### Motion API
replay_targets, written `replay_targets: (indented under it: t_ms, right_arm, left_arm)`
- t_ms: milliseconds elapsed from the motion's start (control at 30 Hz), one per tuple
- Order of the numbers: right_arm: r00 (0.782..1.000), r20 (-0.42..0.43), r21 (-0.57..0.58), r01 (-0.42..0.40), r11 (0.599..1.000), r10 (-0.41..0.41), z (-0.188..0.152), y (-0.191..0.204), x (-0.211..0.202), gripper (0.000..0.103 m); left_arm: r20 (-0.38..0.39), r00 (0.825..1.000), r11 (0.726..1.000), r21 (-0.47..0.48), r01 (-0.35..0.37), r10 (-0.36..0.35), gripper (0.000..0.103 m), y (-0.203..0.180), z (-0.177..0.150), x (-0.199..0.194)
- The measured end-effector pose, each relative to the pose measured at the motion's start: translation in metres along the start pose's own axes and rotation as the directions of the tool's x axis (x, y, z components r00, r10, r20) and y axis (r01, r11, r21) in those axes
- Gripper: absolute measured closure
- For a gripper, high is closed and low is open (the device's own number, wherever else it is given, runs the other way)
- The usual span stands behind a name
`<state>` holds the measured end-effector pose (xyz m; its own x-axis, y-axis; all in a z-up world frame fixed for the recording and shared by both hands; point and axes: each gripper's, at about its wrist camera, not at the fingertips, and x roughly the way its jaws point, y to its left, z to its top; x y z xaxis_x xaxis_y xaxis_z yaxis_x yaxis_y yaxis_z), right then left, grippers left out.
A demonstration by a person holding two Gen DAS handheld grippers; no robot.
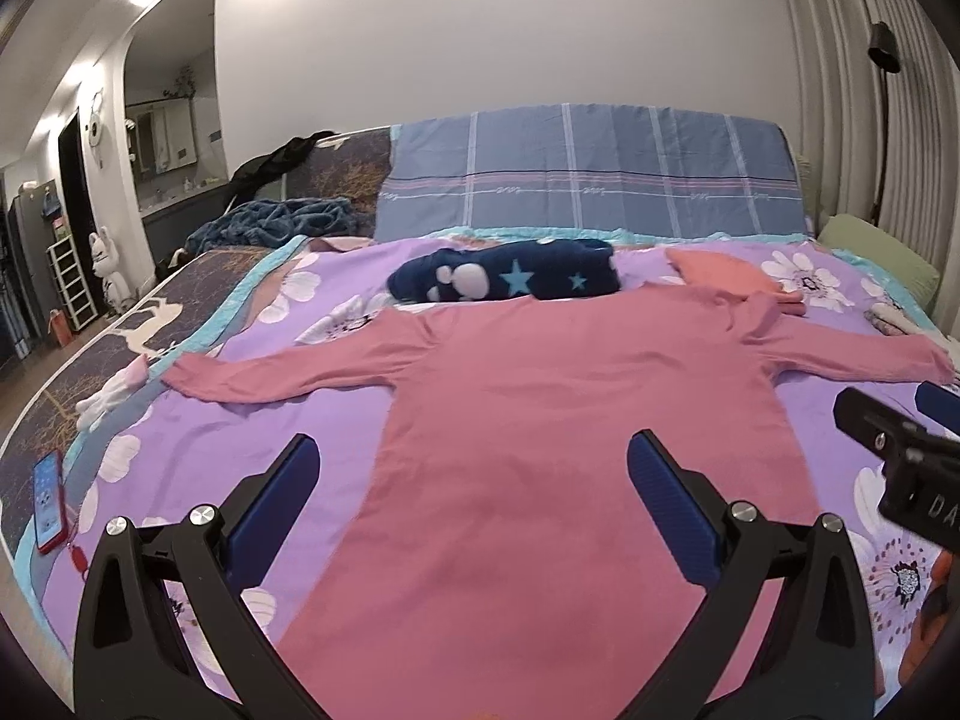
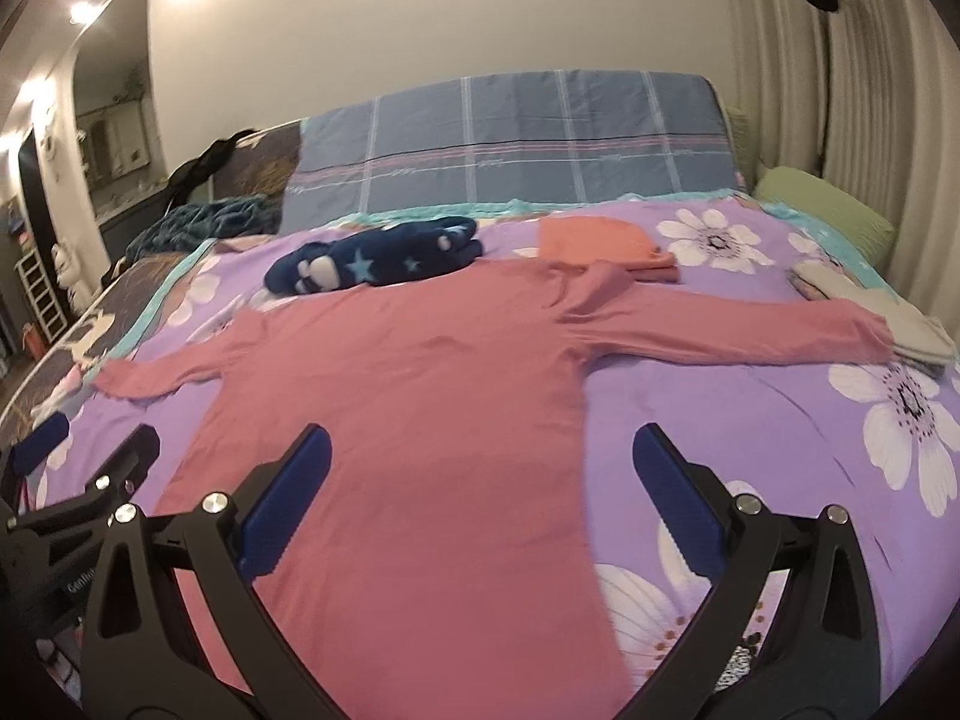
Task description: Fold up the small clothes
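Observation:
A pink long-sleeved top (image 1: 540, 450) lies flat on the purple flowered bedspread (image 1: 180, 456), sleeves spread left and right; it also shows in the right wrist view (image 2: 408, 420). My left gripper (image 1: 474, 462) is open and empty, hovering over the top's lower body near its left edge. My right gripper (image 2: 480, 450) is open and empty, over the top's lower right edge. The right gripper also shows at the right of the left wrist view (image 1: 900, 450), and the left gripper at the left edge of the right wrist view (image 2: 78, 468).
A folded navy star-print garment (image 1: 510, 279) and a folded orange garment (image 1: 726, 276) lie beyond the top. A plaid pillow (image 1: 588, 174) stands at the headboard, a green pillow (image 2: 822, 216) at right. A phone in a red case (image 1: 48, 498) lies at the bed's left edge. Pale clothes (image 2: 870, 312) lie under the right cuff.

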<state>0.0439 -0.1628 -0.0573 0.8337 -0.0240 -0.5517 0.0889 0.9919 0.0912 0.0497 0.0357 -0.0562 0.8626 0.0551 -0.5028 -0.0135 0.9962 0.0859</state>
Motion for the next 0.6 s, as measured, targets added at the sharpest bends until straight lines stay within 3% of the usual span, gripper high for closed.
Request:
replay_targets:
  t_ms: [467, 600]
  right_arm:
    - [0.994, -0.106, -0.104, -0.002, 0.995, -0.009, -0.016, 0.042, 0.021, 0.002]
    - [0.995, -0.101, -0.108, 0.009, 0.994, -0.020, -0.015, 0.050, 0.027, 0.002]
  left_arm:
    - [-0.072, 0.997, 0.999, -0.033, -0.031, 0.028, 0.001, 0.030, -0.010, 0.021]
    - [-0.090, 0.996, 0.998, -0.048, -0.029, 0.024, 0.001, 0.038, -0.012, 0.029]
